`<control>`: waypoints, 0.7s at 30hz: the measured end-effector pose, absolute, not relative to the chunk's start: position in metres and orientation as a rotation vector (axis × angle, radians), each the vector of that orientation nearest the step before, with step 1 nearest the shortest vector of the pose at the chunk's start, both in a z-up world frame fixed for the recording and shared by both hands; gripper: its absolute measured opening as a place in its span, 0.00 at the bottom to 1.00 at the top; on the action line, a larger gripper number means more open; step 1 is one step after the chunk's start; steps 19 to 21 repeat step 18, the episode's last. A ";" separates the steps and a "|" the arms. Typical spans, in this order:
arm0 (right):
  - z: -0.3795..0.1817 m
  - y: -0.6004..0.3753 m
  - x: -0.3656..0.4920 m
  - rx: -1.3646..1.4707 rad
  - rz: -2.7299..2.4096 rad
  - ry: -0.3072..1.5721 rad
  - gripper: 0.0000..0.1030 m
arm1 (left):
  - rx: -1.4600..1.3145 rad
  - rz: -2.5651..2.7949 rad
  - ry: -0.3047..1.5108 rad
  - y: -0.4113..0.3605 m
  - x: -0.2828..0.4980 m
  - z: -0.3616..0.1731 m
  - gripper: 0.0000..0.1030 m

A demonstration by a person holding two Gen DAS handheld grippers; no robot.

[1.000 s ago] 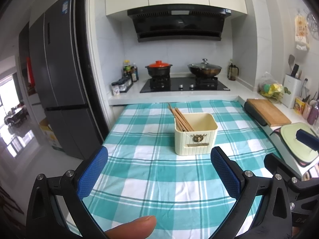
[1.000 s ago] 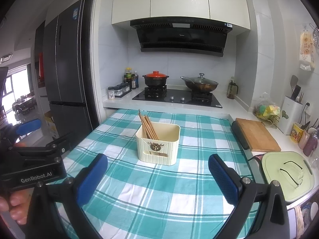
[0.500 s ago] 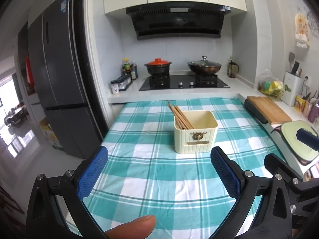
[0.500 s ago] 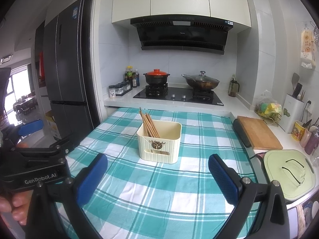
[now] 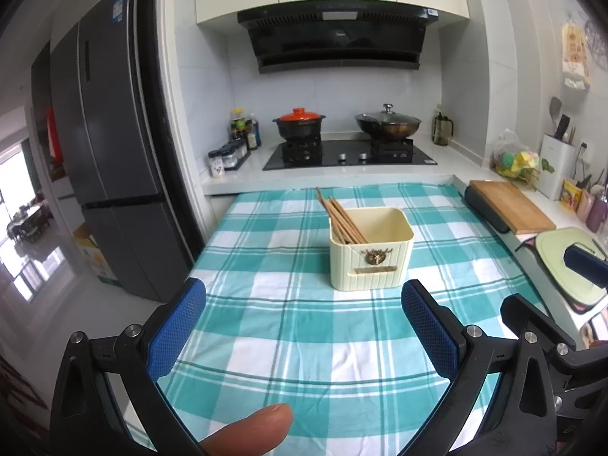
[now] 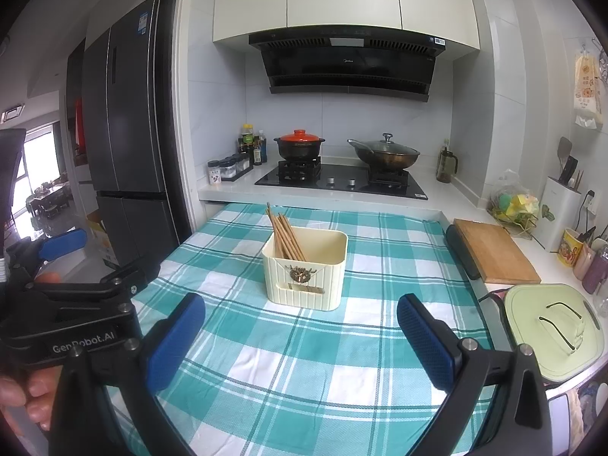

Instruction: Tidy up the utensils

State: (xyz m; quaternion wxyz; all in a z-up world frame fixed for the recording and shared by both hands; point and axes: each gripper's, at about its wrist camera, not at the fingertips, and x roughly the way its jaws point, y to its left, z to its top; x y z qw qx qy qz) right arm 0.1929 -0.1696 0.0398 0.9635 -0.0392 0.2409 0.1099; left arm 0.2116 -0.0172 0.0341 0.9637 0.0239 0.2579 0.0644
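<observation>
A cream utensil holder [image 5: 371, 252] stands on the teal checked tablecloth [image 5: 296, 326]; it also shows in the right wrist view [image 6: 306, 268]. Several wooden chopsticks [image 5: 340, 220] lean in its left side, also seen in the right wrist view [image 6: 285, 235]. My left gripper [image 5: 302, 326] is open and empty, held above the cloth short of the holder. My right gripper [image 6: 300, 338] is open and empty, likewise short of the holder. The left gripper's body [image 6: 76, 304] shows at the left of the right wrist view.
A stove with a red-lidded pot [image 5: 300, 123] and a wok [image 5: 387, 123] lies beyond the table. A wooden cutting board [image 6: 494, 254] and a green lid [image 6: 554, 326] sit on the right counter. A dark fridge [image 5: 110, 152] stands at left.
Both grippers have tilted or risen slightly, so the holder and stove sit a little lower in view. Both stay open and empty; the holder has not moved.
</observation>
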 end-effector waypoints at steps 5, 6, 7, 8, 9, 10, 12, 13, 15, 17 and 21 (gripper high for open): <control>0.040 -0.170 0.194 -0.079 0.223 0.491 1.00 | 0.048 0.130 0.522 -0.017 0.212 0.034 0.99; 0.040 -0.170 0.194 -0.079 0.224 0.490 1.00 | 0.048 0.129 0.522 -0.017 0.212 0.034 0.99; 0.040 -0.170 0.194 -0.079 0.223 0.490 1.00 | 0.048 0.129 0.522 -0.017 0.212 0.034 0.99; 0.040 -0.170 0.194 -0.079 0.223 0.491 1.00 | 0.049 0.129 0.522 -0.017 0.212 0.034 0.99; 0.040 -0.170 0.194 -0.080 0.223 0.491 1.00 | 0.050 0.129 0.522 -0.017 0.212 0.034 0.99; 0.040 -0.170 0.194 -0.080 0.224 0.492 1.00 | 0.052 0.127 0.522 -0.018 0.212 0.034 0.99; 0.039 -0.171 0.195 -0.080 0.223 0.494 1.00 | 0.056 0.120 0.525 -0.018 0.213 0.033 0.99; 0.039 -0.171 0.196 -0.080 0.222 0.496 1.00 | 0.055 0.117 0.523 -0.018 0.212 0.033 0.99; 0.038 -0.172 0.195 -0.077 0.218 0.497 1.00 | 0.051 0.116 0.495 -0.019 0.209 0.033 0.99; 0.038 -0.173 0.195 -0.075 0.215 0.499 1.00 | 0.053 0.120 0.472 -0.019 0.205 0.035 0.99; 0.038 -0.173 0.196 -0.073 0.214 0.500 1.00 | 0.054 0.115 0.467 -0.020 0.205 0.037 0.99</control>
